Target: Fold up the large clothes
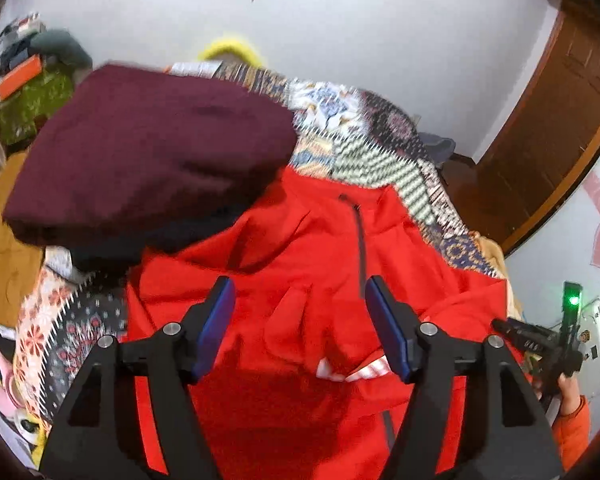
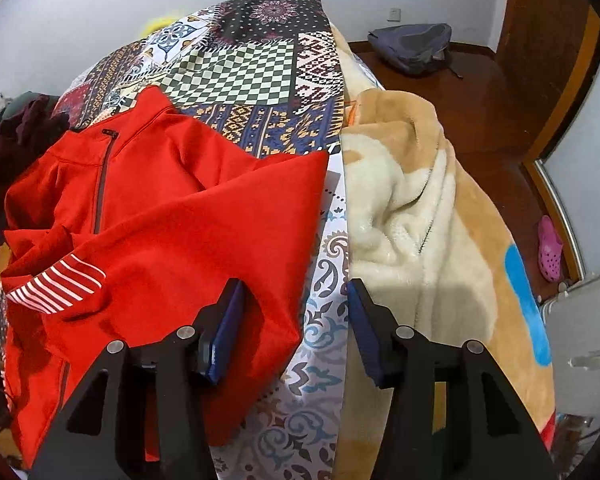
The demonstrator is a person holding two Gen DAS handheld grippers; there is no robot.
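A red zip-neck jacket (image 1: 300,264) lies spread on a patterned bedspread (image 1: 356,160), collar at the far end, a striped white-and-red cuff (image 1: 352,370) folded over its front. My left gripper (image 1: 300,296) is open and empty, hovering over the jacket's middle. In the right wrist view the same jacket (image 2: 172,216) lies at left, its striped cuff (image 2: 60,286) on the near left. My right gripper (image 2: 296,296) is open and empty above the jacket's right edge and the bedspread (image 2: 320,320). The right gripper also shows at the right edge of the left wrist view (image 1: 540,344).
A folded maroon garment (image 1: 152,152) sits on a dark pile left of the jacket. A cream and tan fleece blanket (image 2: 420,216) covers the bed's right side. A backpack (image 2: 416,46) and a pink clog (image 2: 550,254) lie on the wooden floor.
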